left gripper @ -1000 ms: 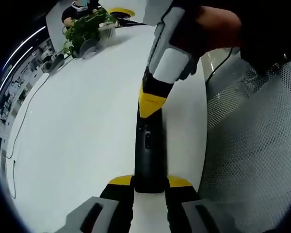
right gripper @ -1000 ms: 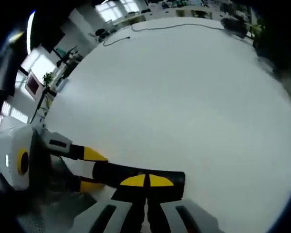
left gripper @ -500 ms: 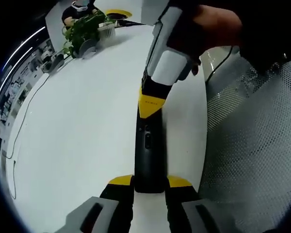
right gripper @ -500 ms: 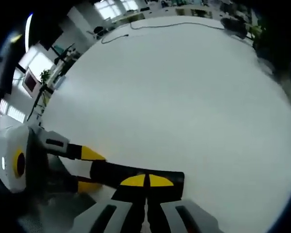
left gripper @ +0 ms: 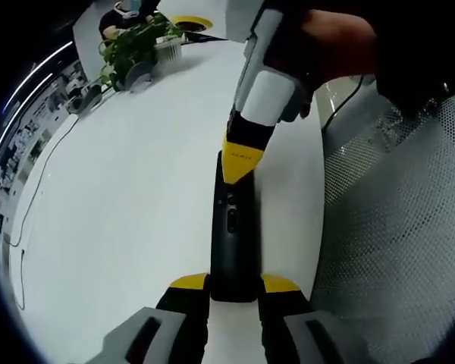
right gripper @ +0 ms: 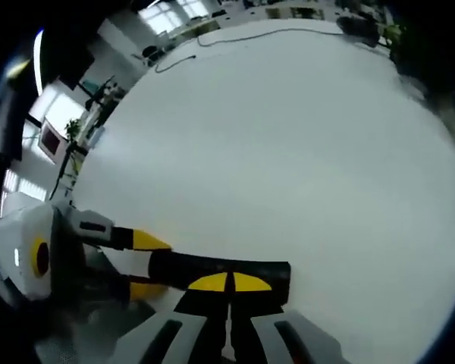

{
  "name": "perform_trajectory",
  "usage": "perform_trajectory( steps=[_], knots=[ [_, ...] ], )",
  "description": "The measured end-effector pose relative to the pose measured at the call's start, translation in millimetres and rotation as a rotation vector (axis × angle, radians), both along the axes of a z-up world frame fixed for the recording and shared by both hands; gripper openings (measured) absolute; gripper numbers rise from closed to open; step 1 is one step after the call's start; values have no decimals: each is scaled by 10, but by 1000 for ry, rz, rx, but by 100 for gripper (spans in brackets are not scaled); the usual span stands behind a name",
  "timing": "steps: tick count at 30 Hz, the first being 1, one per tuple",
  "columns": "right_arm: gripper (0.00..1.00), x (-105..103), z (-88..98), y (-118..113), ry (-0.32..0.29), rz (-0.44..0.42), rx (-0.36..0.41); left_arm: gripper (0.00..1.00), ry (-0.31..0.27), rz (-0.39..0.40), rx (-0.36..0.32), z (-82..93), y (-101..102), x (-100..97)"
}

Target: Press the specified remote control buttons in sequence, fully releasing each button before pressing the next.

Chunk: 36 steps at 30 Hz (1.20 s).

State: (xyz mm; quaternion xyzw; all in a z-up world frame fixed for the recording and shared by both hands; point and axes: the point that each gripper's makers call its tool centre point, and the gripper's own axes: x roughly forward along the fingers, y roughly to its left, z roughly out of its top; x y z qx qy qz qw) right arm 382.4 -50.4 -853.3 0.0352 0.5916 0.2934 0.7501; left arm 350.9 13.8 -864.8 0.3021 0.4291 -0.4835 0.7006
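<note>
Change: in the left gripper view the right gripper (left gripper: 241, 161) sits a little lower on the remote control (left gripper: 231, 243) than half a second ago, its yellow tip now reaching down over the remote's upper end; the remote itself keeps its place between the left fingers.
Left gripper (left gripper: 233, 287): its yellow-tipped fingers are clamped on the near end of the remote, one on each side.
Remote control: slim and black, lying lengthwise on the white counter (left gripper: 129, 197), pointing away from the left gripper; a few small dark buttons show on its face just below the right gripper's tip.
Right gripper: its fingers are pressed together into one yellow point, which rests on the remote's far end; in the right gripper view the two yellow tips (right gripper: 229, 283) meet over the black remote (right gripper: 212, 269).
Writing: a short dark line of print sits on the right gripper's yellow tip, too small to read; no brand or label can be read on the remote.
Hand: a person's hand (left gripper: 337, 42) grips the right gripper's white body from above.
Right side: a grey mesh surface (left gripper: 398, 227) lies beside the counter.
Cable: a thin dark cable (left gripper: 30, 205) runs along the counter's left part.
Far end: a green potted plant (left gripper: 133, 42) stands at the counter's far edge.
</note>
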Motion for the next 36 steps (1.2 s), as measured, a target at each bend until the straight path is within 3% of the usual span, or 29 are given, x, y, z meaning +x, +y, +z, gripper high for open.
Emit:
perform_trajectory(
  steps=[9, 22, 28, 34, 36],
  knots=[
    [0, -82, -1, 93, 21, 46, 3, 25, -1, -4, -1, -3, 0, 5],
    [0, -88, -15, 83, -42, 117, -67, 25, -1, -8, 0, 0, -6, 9],
    [0, -92, -6, 70, -61, 118, -51, 25, -4, -17, 3, 2, -8, 8],
    [0, -130, -10, 30, -1, 86, -23, 25, -6, -17, -6, 6, -8, 10],
    [0, -180, -29, -10, 43, 85, -45, 25, -3, -12, -5, 6, -8, 10]
  ],
)
